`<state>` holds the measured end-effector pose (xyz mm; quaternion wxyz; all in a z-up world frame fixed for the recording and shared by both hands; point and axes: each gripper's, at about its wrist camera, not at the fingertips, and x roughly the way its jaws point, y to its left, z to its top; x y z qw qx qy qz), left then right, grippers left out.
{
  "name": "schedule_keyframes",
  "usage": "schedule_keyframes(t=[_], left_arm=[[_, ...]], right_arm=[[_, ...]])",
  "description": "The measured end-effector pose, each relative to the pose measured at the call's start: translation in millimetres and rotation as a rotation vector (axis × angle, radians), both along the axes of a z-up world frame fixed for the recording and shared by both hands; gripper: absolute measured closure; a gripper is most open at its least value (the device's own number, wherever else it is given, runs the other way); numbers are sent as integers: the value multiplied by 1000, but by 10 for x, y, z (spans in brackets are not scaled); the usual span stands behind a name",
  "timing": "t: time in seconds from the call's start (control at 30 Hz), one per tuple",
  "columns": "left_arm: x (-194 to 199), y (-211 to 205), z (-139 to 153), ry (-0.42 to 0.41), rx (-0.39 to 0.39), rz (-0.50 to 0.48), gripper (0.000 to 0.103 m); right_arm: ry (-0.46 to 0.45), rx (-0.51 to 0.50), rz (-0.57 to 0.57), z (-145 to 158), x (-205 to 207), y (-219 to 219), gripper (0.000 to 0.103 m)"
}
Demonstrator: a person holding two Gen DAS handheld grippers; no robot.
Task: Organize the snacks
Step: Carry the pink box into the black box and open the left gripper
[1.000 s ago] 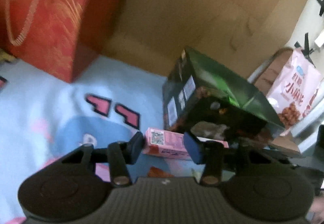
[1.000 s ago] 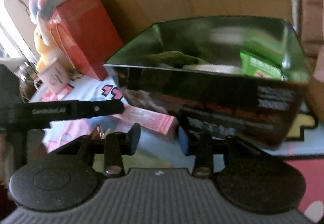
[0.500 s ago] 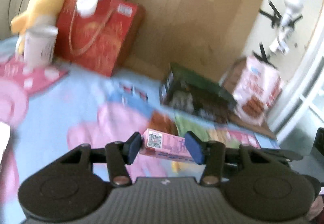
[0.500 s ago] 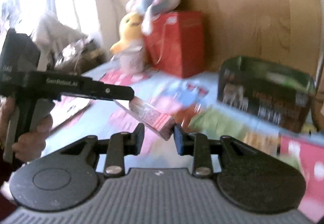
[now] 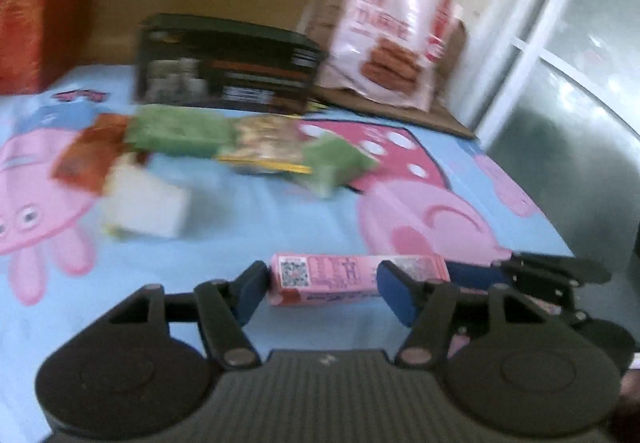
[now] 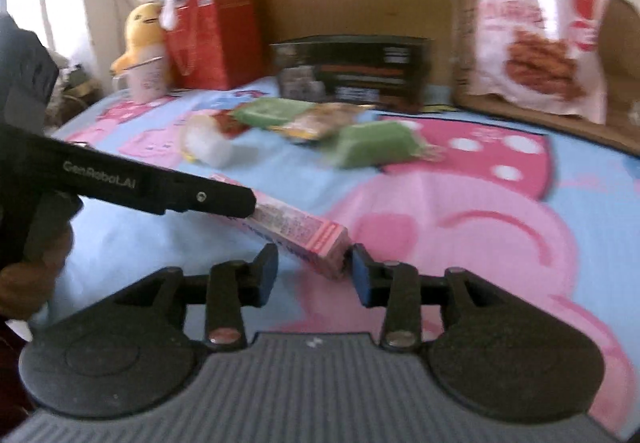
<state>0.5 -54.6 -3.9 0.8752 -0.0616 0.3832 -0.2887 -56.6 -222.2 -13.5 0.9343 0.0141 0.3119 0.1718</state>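
My left gripper (image 5: 322, 289) grips a pink snack box (image 5: 356, 277) across its length, one pad on each end, above the blue cartoon cloth (image 5: 280, 219). From my right wrist camera, my right gripper (image 6: 312, 269) stands parted around the box's near end (image 6: 304, 233); whether its pads touch I cannot tell. Farther off lie loose snack packets: green ones (image 6: 372, 145), a yellow one (image 5: 264, 149) and a white one (image 5: 146, 205). Behind them stands a dark box (image 6: 352, 69), with a red bag (image 6: 216, 37) and a big pink pouch (image 6: 536, 31) at the wall.
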Motion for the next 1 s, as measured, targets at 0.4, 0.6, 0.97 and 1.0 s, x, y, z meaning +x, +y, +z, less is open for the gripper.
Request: schedule_keyframes(t=[0.4, 0.6, 0.97, 1.0], left_arm=[[35, 94, 23, 71, 33, -61, 56], [89, 24, 59, 65, 35, -68, 58], [952, 127, 859, -125, 12, 52, 58], [1123, 135, 899, -124, 14, 72, 58]], right_arm=[[-31, 43, 71, -87, -86, -199, 56], [-60, 10, 17, -63, 75, -159, 74], [-290, 99, 37, 597, 1104, -235, 75], [-297, 99, 41, 618, 1293, -229, 75]])
